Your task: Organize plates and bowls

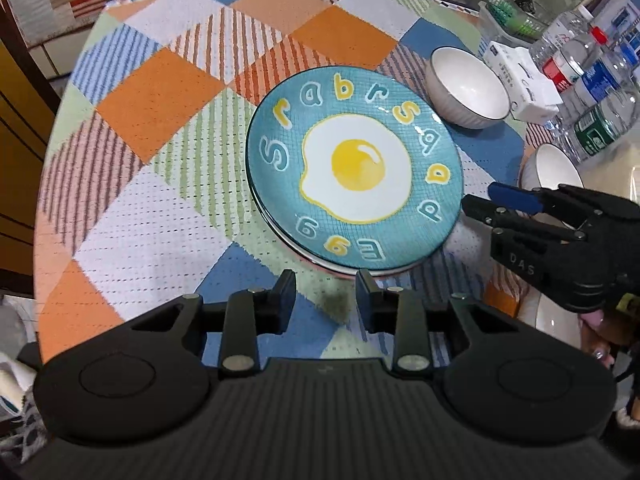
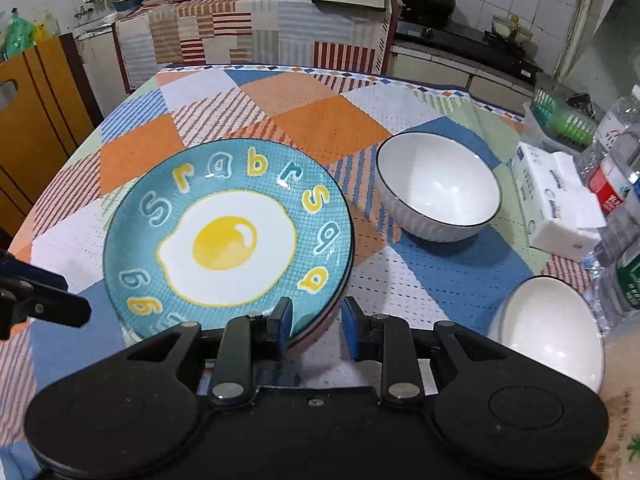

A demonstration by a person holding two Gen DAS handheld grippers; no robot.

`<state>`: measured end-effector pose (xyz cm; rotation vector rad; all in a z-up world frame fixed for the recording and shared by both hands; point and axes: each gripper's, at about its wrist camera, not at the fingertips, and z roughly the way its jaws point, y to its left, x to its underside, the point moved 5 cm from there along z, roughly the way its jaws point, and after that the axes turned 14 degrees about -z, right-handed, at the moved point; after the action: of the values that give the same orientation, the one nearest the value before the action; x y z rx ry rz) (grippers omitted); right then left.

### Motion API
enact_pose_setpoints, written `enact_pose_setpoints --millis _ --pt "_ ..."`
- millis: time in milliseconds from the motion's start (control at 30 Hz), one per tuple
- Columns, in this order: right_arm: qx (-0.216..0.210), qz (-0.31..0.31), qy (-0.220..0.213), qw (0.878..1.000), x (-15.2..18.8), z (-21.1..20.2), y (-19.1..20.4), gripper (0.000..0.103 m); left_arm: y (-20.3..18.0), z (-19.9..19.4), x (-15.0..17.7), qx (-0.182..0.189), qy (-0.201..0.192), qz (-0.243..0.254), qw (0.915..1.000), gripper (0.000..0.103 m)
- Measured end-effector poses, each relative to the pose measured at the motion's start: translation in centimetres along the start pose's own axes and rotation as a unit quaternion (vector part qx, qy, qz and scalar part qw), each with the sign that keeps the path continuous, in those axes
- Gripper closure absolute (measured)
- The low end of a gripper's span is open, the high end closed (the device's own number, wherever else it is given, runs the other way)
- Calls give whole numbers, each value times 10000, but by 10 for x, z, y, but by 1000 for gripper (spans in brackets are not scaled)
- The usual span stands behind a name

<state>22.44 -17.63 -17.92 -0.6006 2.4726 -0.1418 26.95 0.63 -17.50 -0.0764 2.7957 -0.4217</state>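
A teal plate with a fried-egg picture (image 1: 354, 172) (image 2: 228, 240) lies on top of a stack of plates on the checked tablecloth. A white bowl (image 1: 466, 86) (image 2: 438, 188) stands behind it to the right. A second white bowl (image 1: 554, 176) (image 2: 554, 324) stands nearer, at the right. My left gripper (image 1: 326, 284) is open and empty, just short of the plate's near rim. My right gripper (image 2: 316, 310) is open and empty at the plate's right rim; it also shows in the left wrist view (image 1: 478, 200).
A tissue pack (image 1: 520, 80) (image 2: 556, 204) and several water bottles (image 1: 592, 80) (image 2: 620, 184) stand along the table's right side. A green-lidded box (image 2: 564, 114) sits behind them. The tablecloth (image 1: 160, 100) covers the table. A kitchen counter (image 2: 260, 12) lies beyond.
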Motion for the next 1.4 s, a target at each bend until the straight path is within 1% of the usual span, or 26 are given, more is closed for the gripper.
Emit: enact_pose_setpoints --millis 67,200,233,300,400,500,633,700,800,833,867,900,967,1100,1200,1300,1400 --pt "69 -118 -27 9999 3 -12 -1 71 -5 -10 6 -58 -72 89 9999 70" --pt "62 -239 -62 9997 11 -38 -2 69 -19 -29 21 -215 -158 311 9992 67" --pt "80 -271 -76 9996 13 -43 -3 65 -23 -34 25 -236 -189 381 9988 62" --pt "120 -323 -96 9994 18 -55 -4 54 -32 -44 34 -250 -243 511 9981 60" --pt "166 -358 -133 9991 28 -75 -8 46 -45 -58 48 -259 -311 674 9969 54" --pt "151 -379 -179 9990 39 -95 -11 42 -57 -72 61 -260 -393 803 9957 52" --pt "-1 -488 -290 9984 53 -120 -17 38 -75 -87 78 -243 -490 1006 9934 50" --pt "-76 -618 -366 9974 59 -133 -20 32 -84 -91 85 -253 -507 1114 9922 50" --pt "-219 -787 -485 9955 73 -151 -28 28 -100 -93 96 -241 -515 1266 9903 48" --pt "-260 -811 -499 9951 79 -155 -30 27 -104 -93 98 -235 -515 1300 9899 46" --pt "-276 -843 -508 9948 85 -159 -32 23 -110 -92 101 -230 -506 1342 9894 45" --pt "-280 -886 -537 9942 91 -161 -34 15 -114 -91 104 -231 -491 1377 9890 45" --pt "-262 -938 -593 9935 102 -164 -36 11 -122 -86 109 -240 -449 1445 9882 42" --pt "-361 -774 -536 9949 127 -156 -43 10 -137 -70 118 -283 -311 1577 9866 39" --pt "-477 -684 -533 9951 149 -146 -40 10 -145 -53 126 -309 -274 1736 9839 32" --pt "-574 -653 -389 9954 167 -135 -34 10 -151 -28 134 -457 -87 1846 9817 31" --pt "-759 -608 -403 9944 182 -126 -28 10 -154 -7 140 -411 67 1814 9825 31"
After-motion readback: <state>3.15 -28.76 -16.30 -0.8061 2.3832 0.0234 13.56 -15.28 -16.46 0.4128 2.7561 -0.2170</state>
